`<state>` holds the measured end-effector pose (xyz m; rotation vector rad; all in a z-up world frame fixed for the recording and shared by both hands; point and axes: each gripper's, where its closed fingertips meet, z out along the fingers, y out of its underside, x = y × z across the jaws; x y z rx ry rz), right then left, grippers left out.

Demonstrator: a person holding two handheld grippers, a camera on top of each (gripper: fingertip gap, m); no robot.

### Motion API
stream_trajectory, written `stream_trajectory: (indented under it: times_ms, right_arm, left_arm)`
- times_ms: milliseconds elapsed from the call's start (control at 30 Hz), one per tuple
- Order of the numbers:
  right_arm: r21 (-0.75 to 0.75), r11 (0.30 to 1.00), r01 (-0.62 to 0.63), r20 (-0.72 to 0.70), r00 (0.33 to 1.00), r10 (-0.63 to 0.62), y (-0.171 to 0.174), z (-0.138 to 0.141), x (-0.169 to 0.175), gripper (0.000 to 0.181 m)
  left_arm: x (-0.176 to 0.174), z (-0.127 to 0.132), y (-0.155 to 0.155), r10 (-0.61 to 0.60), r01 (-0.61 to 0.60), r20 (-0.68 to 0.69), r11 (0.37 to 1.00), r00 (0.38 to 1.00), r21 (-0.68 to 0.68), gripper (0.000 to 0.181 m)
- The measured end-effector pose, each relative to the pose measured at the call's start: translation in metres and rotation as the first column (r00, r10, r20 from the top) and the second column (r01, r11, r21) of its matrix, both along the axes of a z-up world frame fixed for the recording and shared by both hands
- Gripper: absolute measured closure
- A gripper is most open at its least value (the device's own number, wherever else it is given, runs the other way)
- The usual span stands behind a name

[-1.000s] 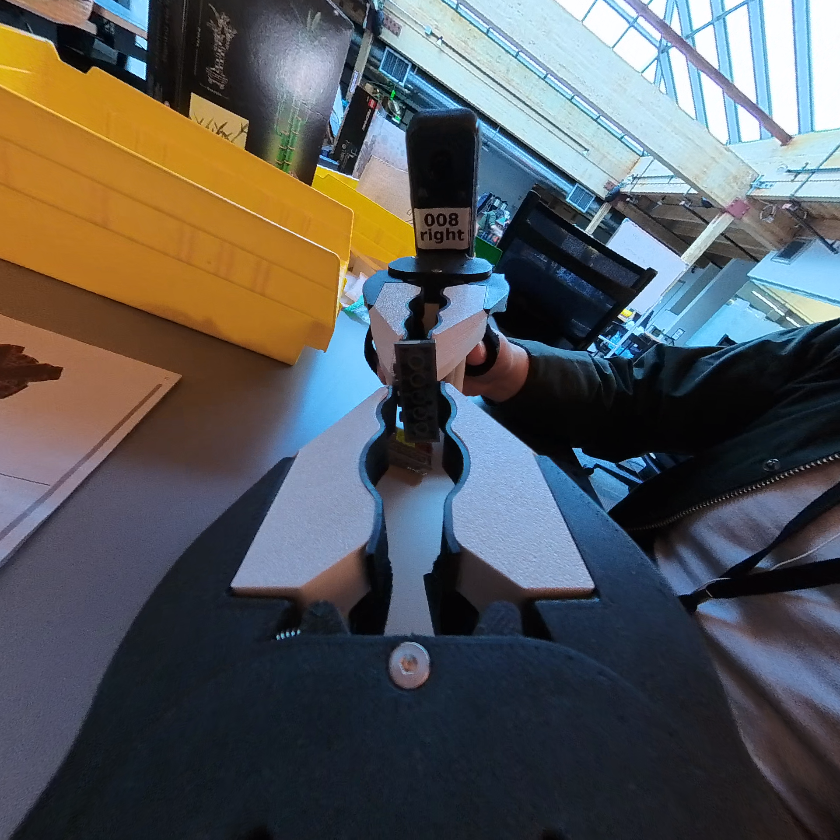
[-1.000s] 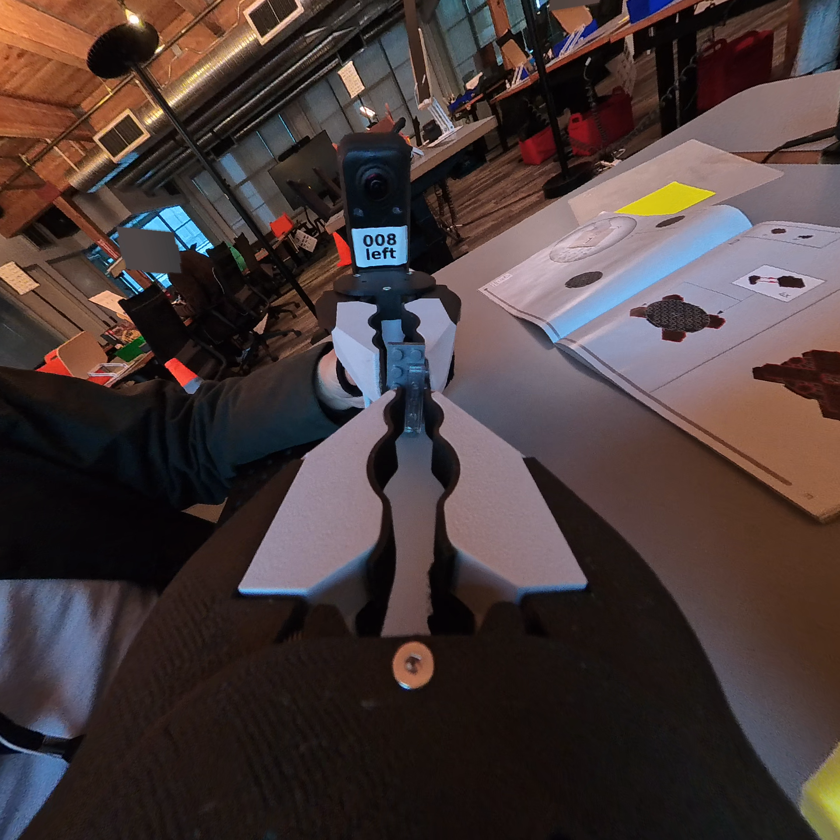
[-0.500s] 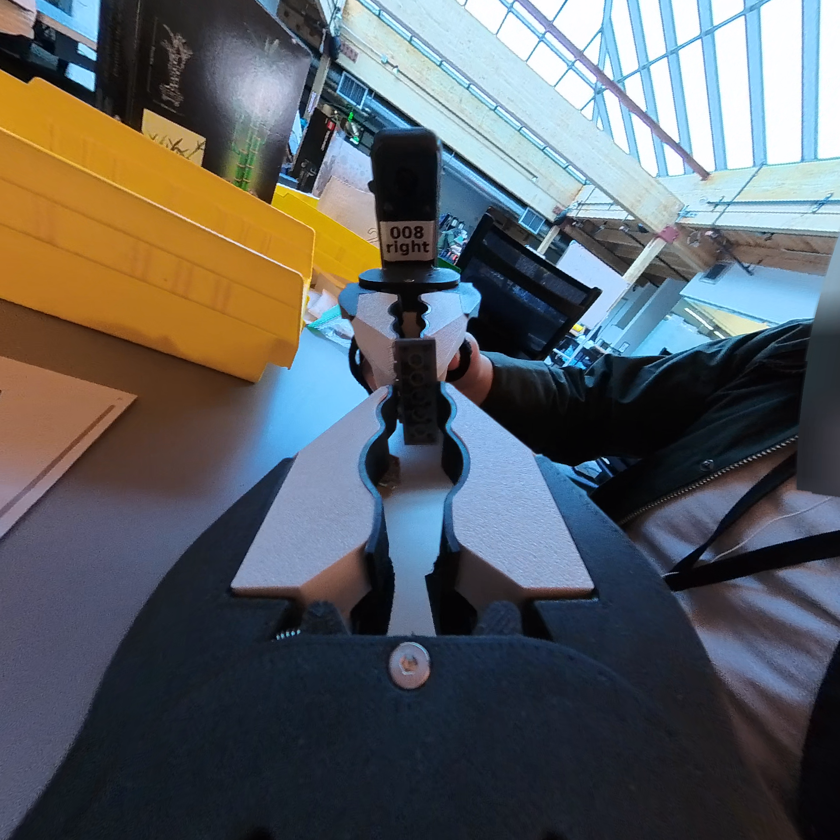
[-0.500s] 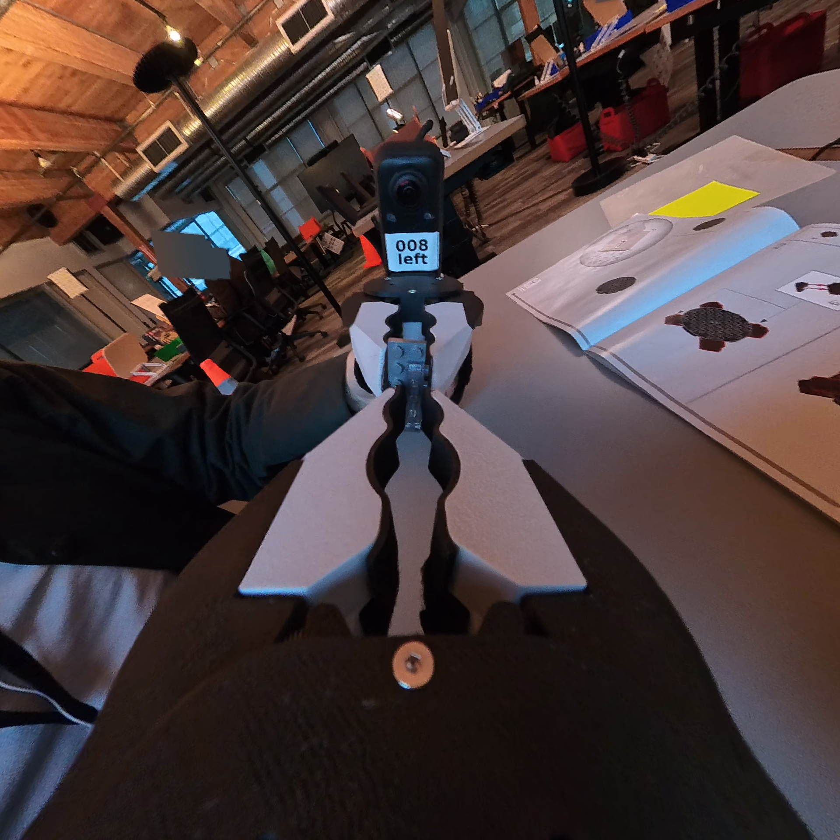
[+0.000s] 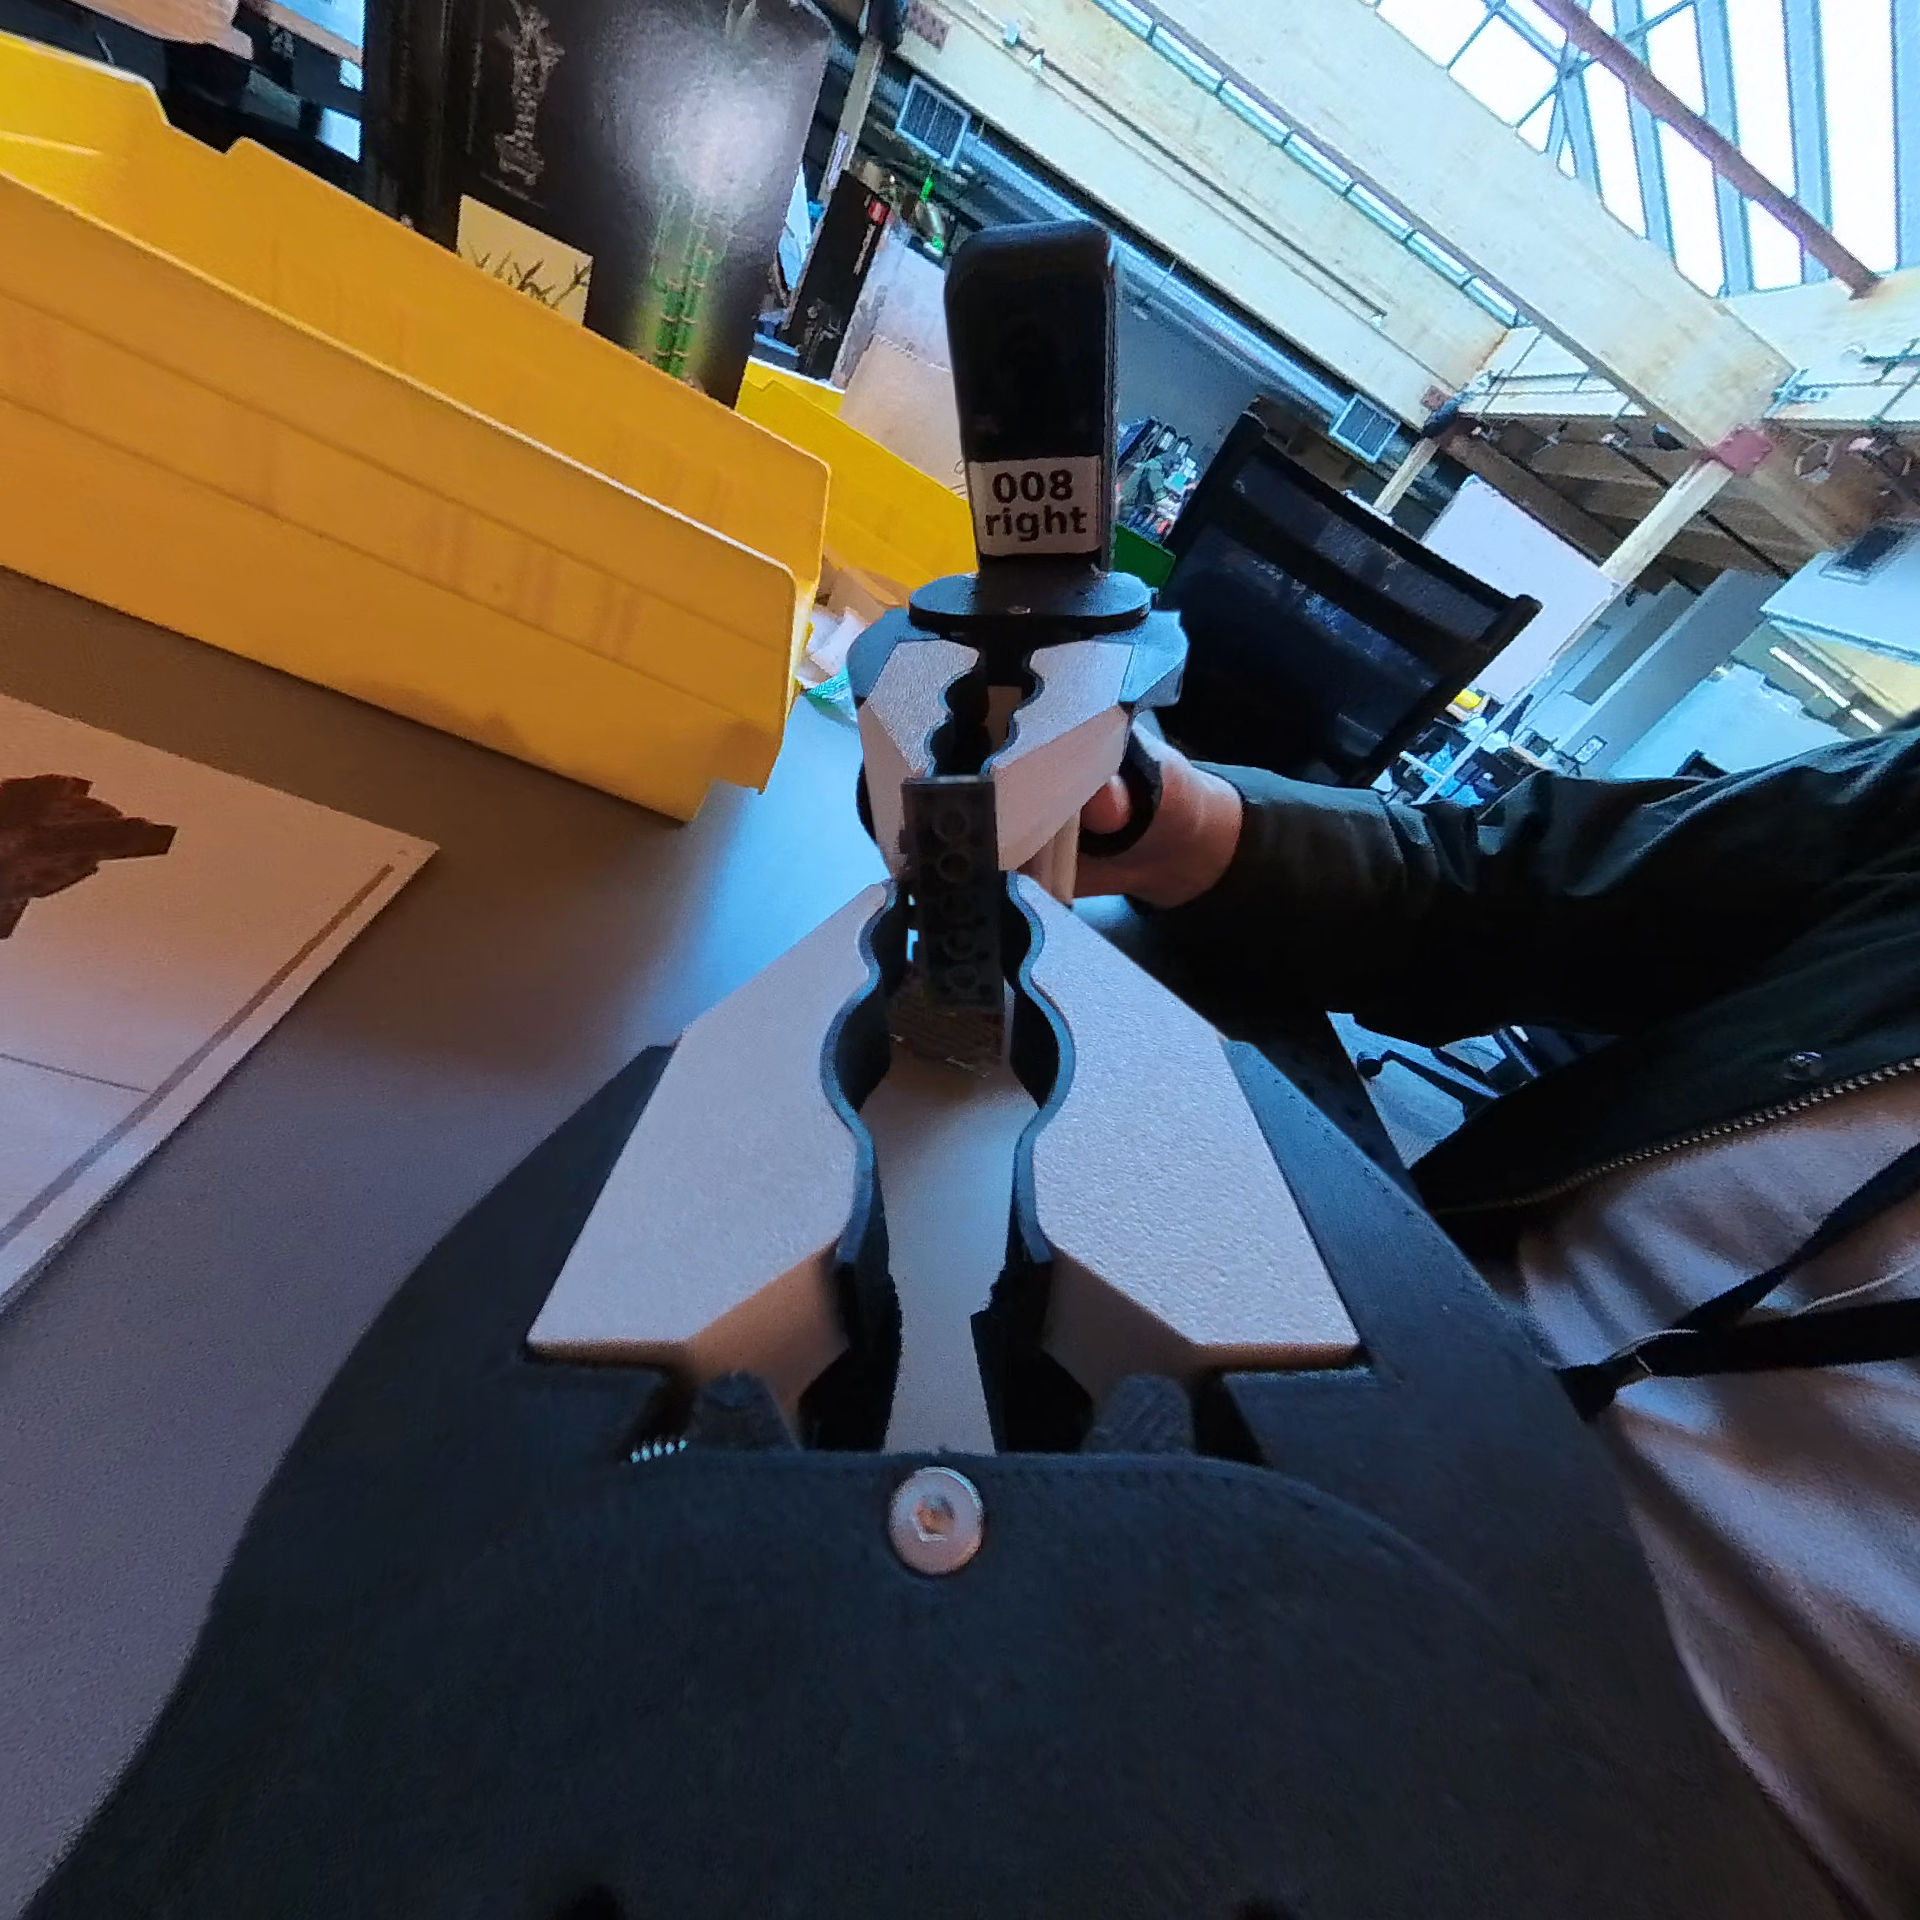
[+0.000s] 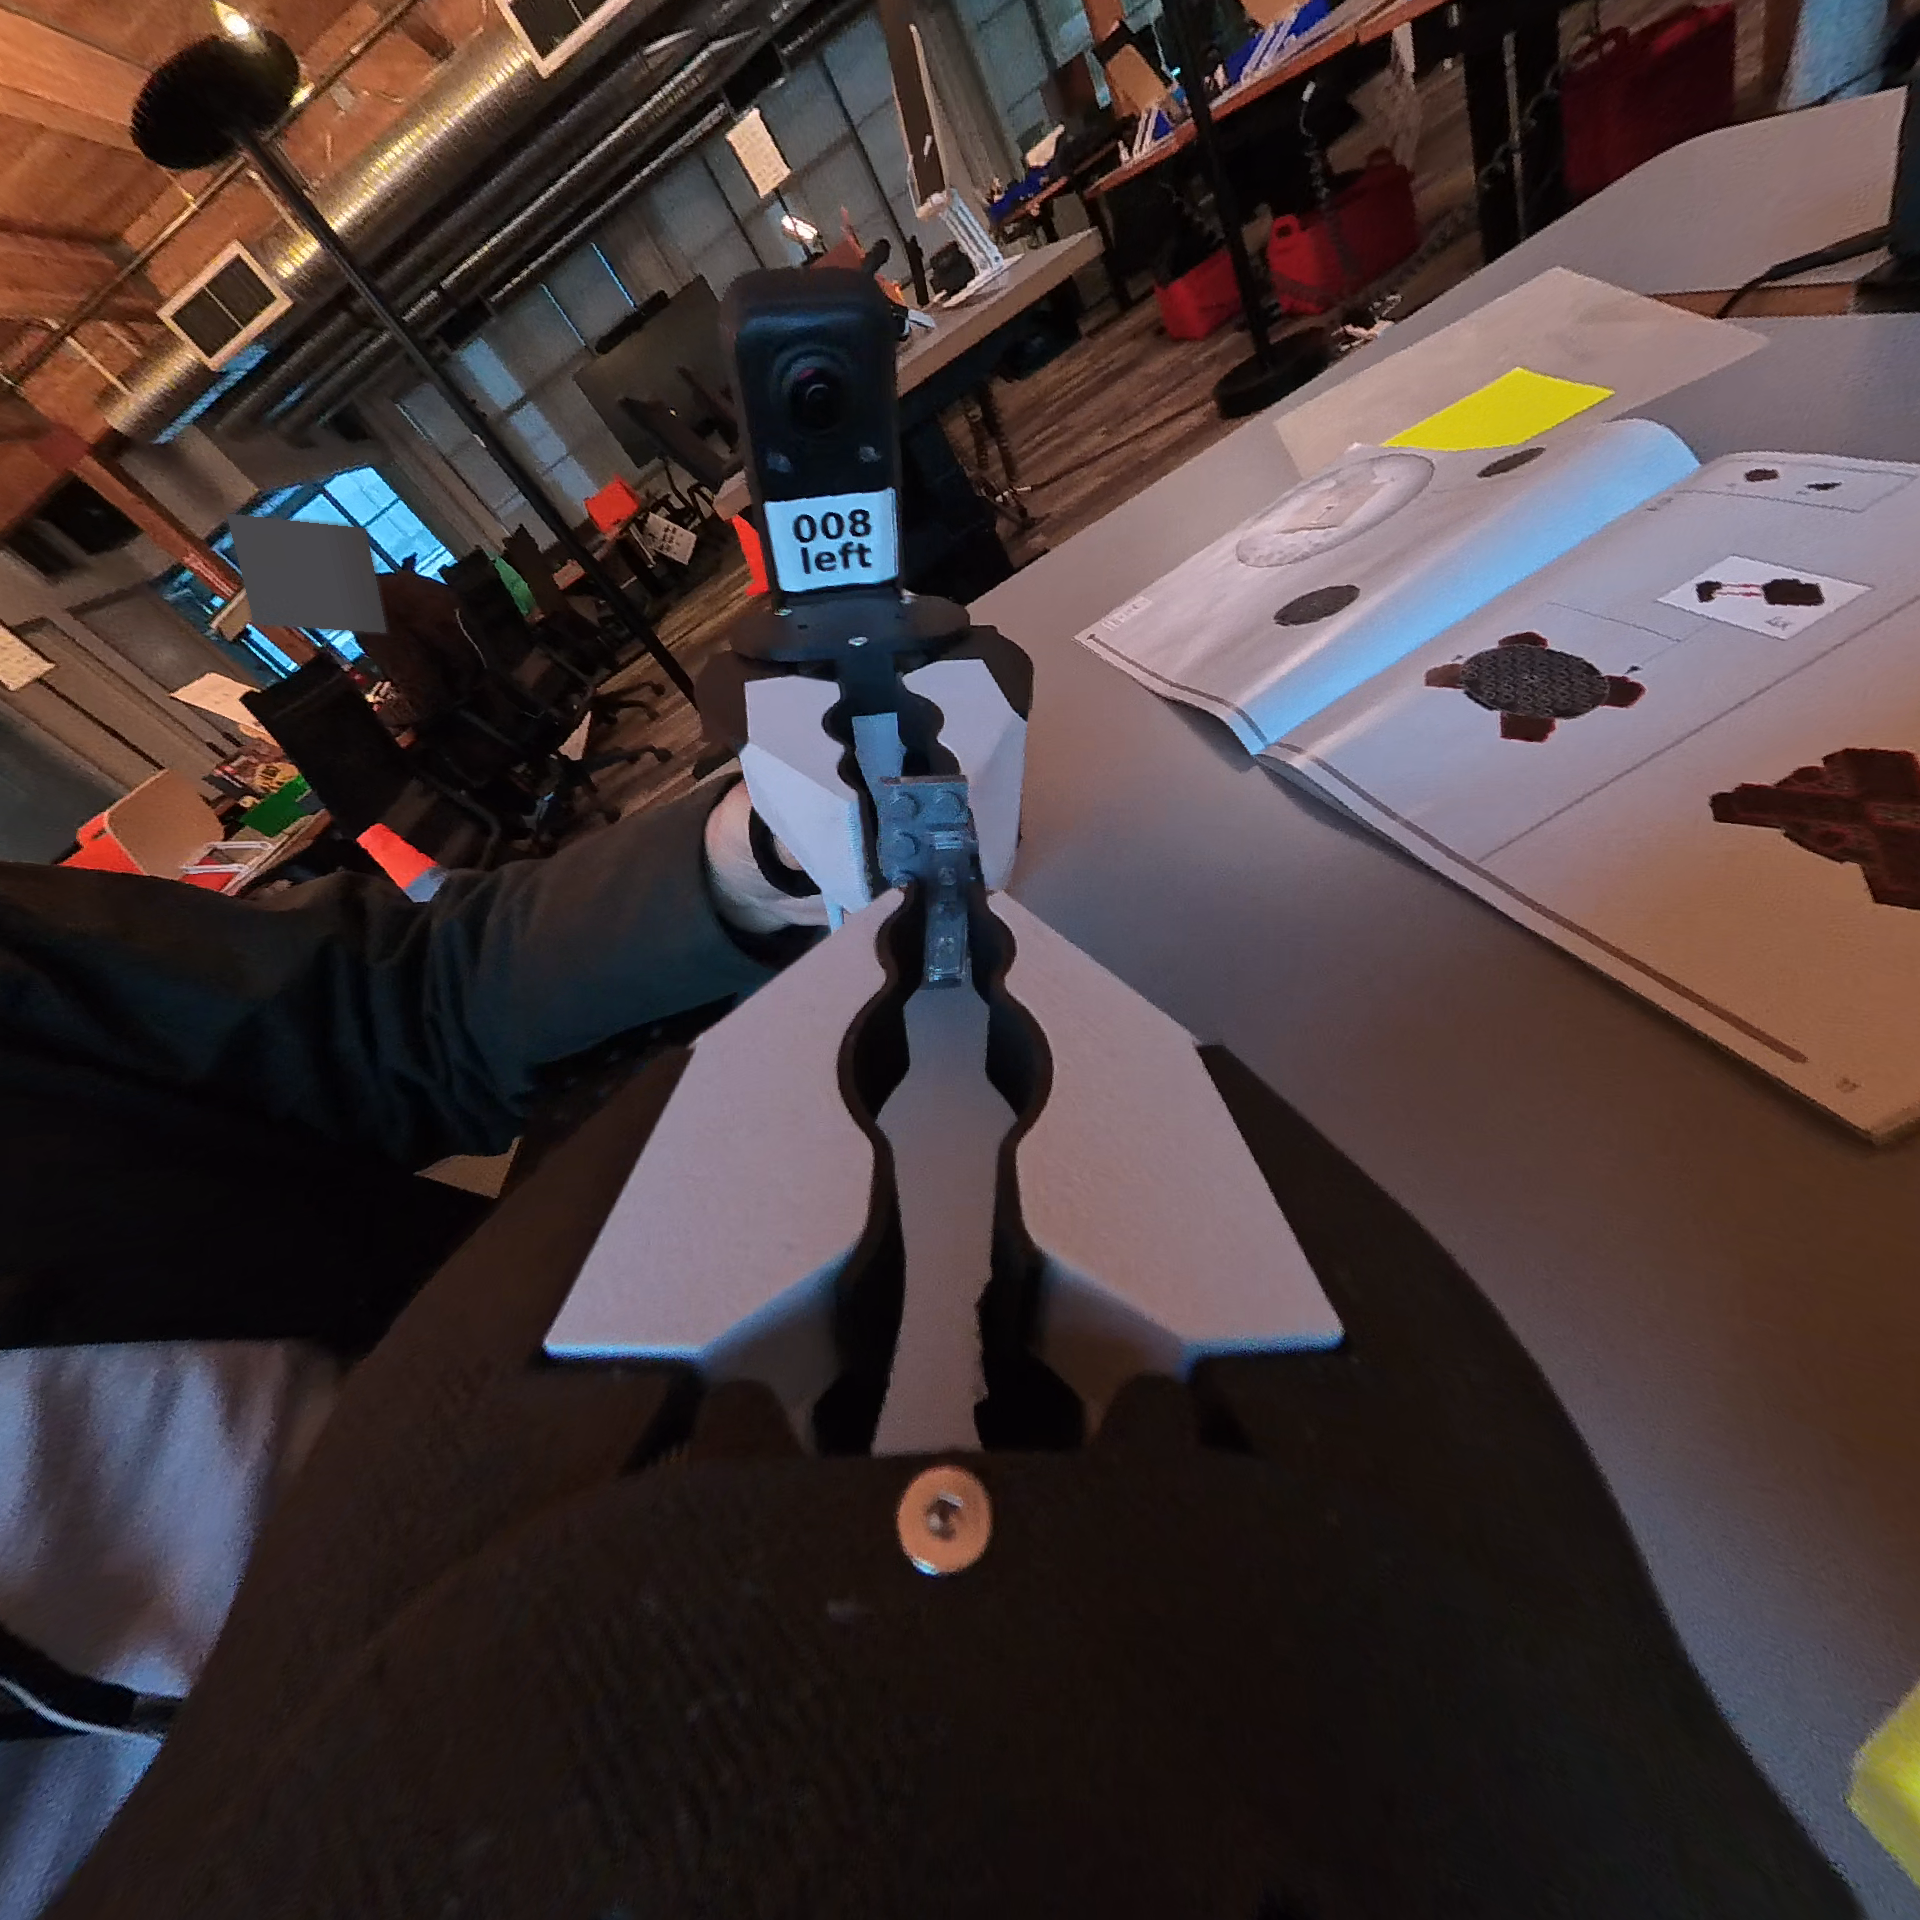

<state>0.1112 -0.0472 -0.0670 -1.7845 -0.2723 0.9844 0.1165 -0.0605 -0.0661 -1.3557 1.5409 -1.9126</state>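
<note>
Grippers meet nose to nose: our left gripper [image 5: 951, 940] pinches a dark studded plate [image 5: 954, 904], our right gripper [image 6: 940, 925] a grey brick piece [image 6: 928, 831], touching above the grey table [image 6: 1299, 1039].

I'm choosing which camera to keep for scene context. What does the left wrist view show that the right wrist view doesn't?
Only the left wrist view shows the yellow bins and a dark box behind them. Only the right wrist view shows the open booklet spread across both pages and a yellow note. Both show the left gripper and right gripper meeting tip to tip on small grey bricks, above the grey table.
</note>
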Motion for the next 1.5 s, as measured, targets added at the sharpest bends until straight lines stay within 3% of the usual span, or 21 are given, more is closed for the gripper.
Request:
stream_trajectory:
  times_ms: [300, 367, 400, 467, 600, 700, 800, 933, 1033, 1100, 1133, 1200, 1267, 1367, 1433, 1500]
  right_arm:
    - [0.013, 0.999, -0.034, 0.014, 0.999, 0.033, -0.004, 0.012, -0.003, 0.175]
    - [0.03, 0.999, 0.026, -0.013, 1.0, -0.025, -0.006, 0.019, 0.017, 0.175]
    - [0.047, 0.997, 0.068, -0.053, 0.996, -0.065, -0.008, 0.026, 0.034, 0.175]
    - [0.071, 0.993, 0.095, -0.098, 0.991, -0.088, -0.012, 0.036, 0.053, 0.175]
    - [0.087, 0.996, -0.033, -0.275, 0.96, 0.056, -0.02, 0.053, 0.04, 0.175]
    - [0.15, 0.983, -0.109, -0.416, 0.894, 0.163, -0.032, 0.071, 0.037, 0.175]
    - [0.2, 0.968, -0.151, -0.51, 0.827, 0.234, -0.041, 0.088, 0.044, 0.175]
    - [0.191, 0.974, -0.124, -0.517, 0.831, 0.207, -0.04, 0.089, 0.054, 0.175]
    - [0.117, 0.993, 0.004, -0.448, 0.893, 0.049, -0.026, 0.077, 0.072, 0.175]
    - [0.072, 0.962, 0.265, -0.237, 0.941, -0.241, -0.008, 0.056, 0.109, 0.175]
    - [0.098, 0.894, 0.437, -0.087, 0.899, -0.43, -0.002, 0.047, 0.141, 0.175]
    - [0.216, 0.723, 0.657, 0.112, 0.718, -0.687, -0.006, 0.047, 0.199, 0.175]
    - [0.211, 0.648, 0.732, 0.2, 0.617, -0.761, -0.01, 0.039, 0.23, 0.175]
    - [0.072, 0.638, 0.767, 0.293, 0.595, -0.748, -0.009, 0.003, 0.253, 0.142]
    - [0.108, 0.618, 0.778, 0.253, 0.58, -0.774, -0.015, 0.012, 0.26, 0.143]
    - [0.212, 0.641, 0.738, 0.169, 0.618, -0.768, -0.018, 0.041, 0.245, 0.144]
  left_arm:
    - [-0.004, 0.013, -0.002, -0.01, 0.01, 0.045, 1.0, 0.999, -0.003, 0.166]
    - [-0.009, 0.024, 0.027, 0.114, -0.109, 0.091, 0.992, 0.989, -0.06, 0.166]
    - [-0.019, 0.039, 0.05, 0.18, -0.157, 0.149, 0.976, 0.972, -0.154, 0.166]
    - [-0.037, 0.059, 0.073, 0.221, -0.16, 0.222, 0.952, 0.95, -0.263, 0.166]
    - [-0.02, 0.035, 0.027, 0.047, -0.029, 0.127, 0.989, 0.991, -0.144, 0.166]
    - [-0.011, 0.014, 0.001, -0.064, 0.068, 0.039, 0.99, 0.997, -0.123, 0.166]
    - [-0.009, 0.01, 0.002, -0.067, 0.069, 0.023, 0.988, 0.998, -0.135, 0.166]
    - [-0.012, 0.021, 0.013, -0.049, 0.062, 0.063, 0.973, 0.997, -0.224, 0.166]
    - [-0.011, 0.02, 0.017, -0.04, 0.054, 0.057, 0.966, 0.998, -0.253, 0.166]
    - [-0.009, 0.015, 0.016, -0.044, 0.051, 0.034, 0.969, 0.998, -0.242, 0.166]
    - [-0.008, 0.012, 0.014, -0.05, 0.054, 0.021, 0.971, 0.999, -0.231, 0.166]
    - [-0.006, 0.006, 0.008, -0.067, 0.064, -0.009, 0.977, 0.998, -0.206, 0.166]
    - [-0.004, -0.003, 0.003, -0.08, 0.071, -0.046, 0.983, 0.996, -0.172, 0.166]
    - [-0.002, -0.012, -0.002, -0.094, 0.081, -0.089, 0.986, 0.992, -0.143, 0.166]
    - [-0.002, -0.012, -0.002, -0.095, 0.081, -0.09, 0.985, 0.991, -0.152, 0.166]
    - [-0.003, -0.008, 0.0, -0.091, 0.077, -0.075, 0.982, 0.993, -0.171, 0.166]
